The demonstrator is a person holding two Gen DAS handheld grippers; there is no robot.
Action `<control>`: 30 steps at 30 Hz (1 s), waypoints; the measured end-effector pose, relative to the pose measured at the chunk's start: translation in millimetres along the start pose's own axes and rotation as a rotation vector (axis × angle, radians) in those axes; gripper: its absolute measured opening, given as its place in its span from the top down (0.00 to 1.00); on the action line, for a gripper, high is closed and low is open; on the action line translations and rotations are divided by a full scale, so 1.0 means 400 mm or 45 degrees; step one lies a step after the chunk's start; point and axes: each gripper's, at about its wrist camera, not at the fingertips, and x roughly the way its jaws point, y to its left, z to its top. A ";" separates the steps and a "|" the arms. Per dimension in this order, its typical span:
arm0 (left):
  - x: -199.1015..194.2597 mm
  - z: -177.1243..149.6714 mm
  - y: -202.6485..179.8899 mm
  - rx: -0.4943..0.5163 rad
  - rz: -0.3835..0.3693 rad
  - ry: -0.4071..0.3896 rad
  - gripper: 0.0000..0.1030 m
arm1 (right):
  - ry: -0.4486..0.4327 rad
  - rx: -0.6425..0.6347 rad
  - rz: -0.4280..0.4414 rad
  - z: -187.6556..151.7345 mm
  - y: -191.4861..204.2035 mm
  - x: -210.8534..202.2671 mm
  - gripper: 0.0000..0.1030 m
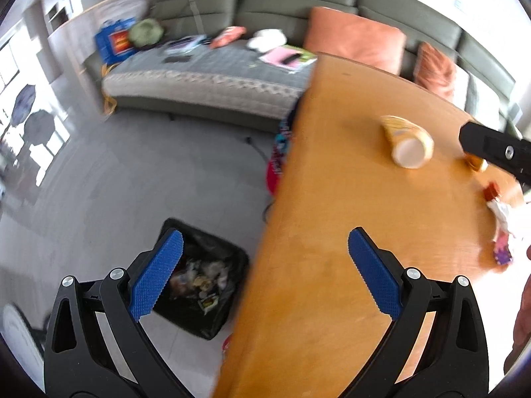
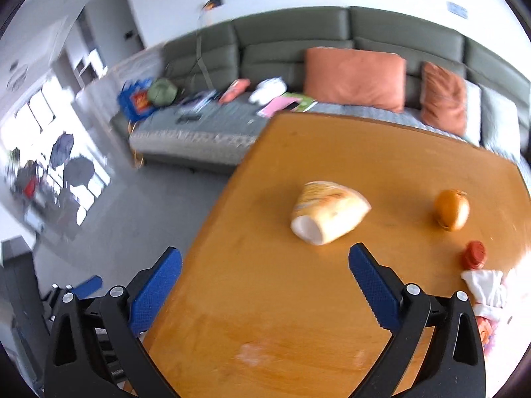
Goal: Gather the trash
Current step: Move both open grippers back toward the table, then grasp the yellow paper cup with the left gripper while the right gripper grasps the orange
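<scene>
Looking from the left wrist, the left tool point(image 1: 265, 252) is seen spread wide with nothing between its blue pads. One pad hangs over the floor, the other over the wooden tabletop point(image 1: 332, 199). Below the left pad, a black trash bag point(image 1: 212, 298) stands open on the floor, just beside the tabletop edge, and crumpled waste is seen inside it. On the tabletop a paper cup point(image 1: 408, 141) lies on its side; it is yellowish with a printed pattern, and its white bottom is turned toward the camera. A part of the right tool point(image 1: 497, 149) is seen at the right edge, near the cup. A wrapper point(image 1: 502, 232) with a red end lies further right.

From the right wrist, the right tool point(image 2: 265, 265) is also opened wide and holds nothing. The same cup point(image 2: 328, 212) lies on the tabletop point(image 2: 265, 315) ahead of the pads, apart from them. To the right an onion point(image 2: 452, 209) is seen, then a red cap point(image 2: 474, 254) and a white crumpled wrapper point(image 2: 488, 288). A grey sofa point(image 2: 298, 43) stands behind.
</scene>
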 end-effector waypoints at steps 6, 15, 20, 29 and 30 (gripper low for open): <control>0.044 0.054 -0.169 0.127 -0.062 0.019 0.06 | -0.107 0.048 -0.096 0.006 -0.166 -0.037 0.03; 0.154 0.163 -0.380 0.332 -0.088 0.050 0.06 | -0.007 0.159 -0.131 0.034 -0.380 -0.013 0.03; 0.213 0.212 -0.444 0.376 -0.110 0.080 0.06 | 0.007 0.223 -0.250 0.040 -0.441 0.009 0.03; 0.348 0.251 -0.487 0.429 -0.107 0.215 0.06 | 0.051 0.325 -0.237 0.076 -0.514 0.070 0.03; 0.361 0.257 -0.491 0.430 -0.108 0.228 0.06 | 0.053 0.332 -0.242 0.080 -0.517 0.072 0.03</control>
